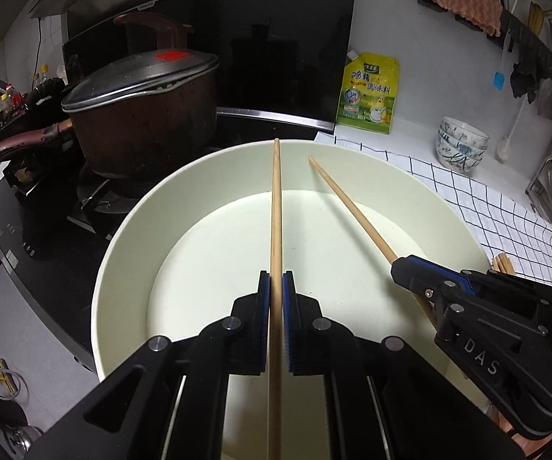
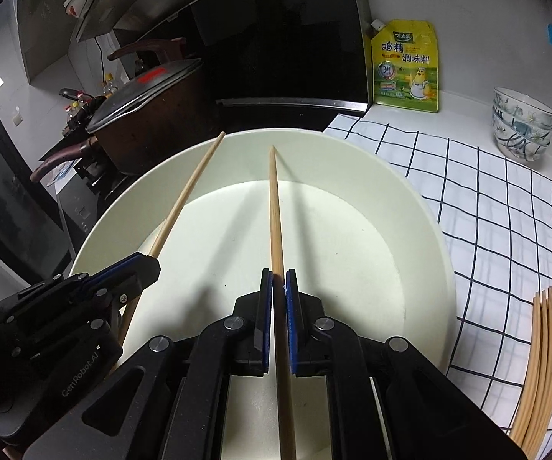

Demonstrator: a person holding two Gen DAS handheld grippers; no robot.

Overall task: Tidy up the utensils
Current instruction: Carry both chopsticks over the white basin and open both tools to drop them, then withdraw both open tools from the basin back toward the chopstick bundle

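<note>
My left gripper (image 1: pixel 276 280) is shut on a wooden chopstick (image 1: pixel 276 207) that points forward over a large cream bowl (image 1: pixel 130 237). My right gripper (image 2: pixel 279 276) is shut on a second wooden chopstick (image 2: pixel 274 207), also held above the bowl (image 2: pixel 425 230). In the left wrist view the right gripper (image 1: pixel 400 264) enters from the right with its chopstick (image 1: pixel 348 207). In the right wrist view the left gripper (image 2: pixel 149 262) enters from the left with its chopstick (image 2: pixel 191 188). A bundle of several chopsticks (image 2: pixel 540 360) lies on the checked cloth to the right.
A brown lidded pot (image 1: pixel 141 115) stands on the black stove at the left. A yellow seasoning pouch (image 1: pixel 369 92) leans on the wall. Stacked patterned bowls (image 1: pixel 462 147) sit on the counter right of the checked cloth (image 2: pixel 486 199). Utensils hang on a wall rail (image 1: pixel 506 27).
</note>
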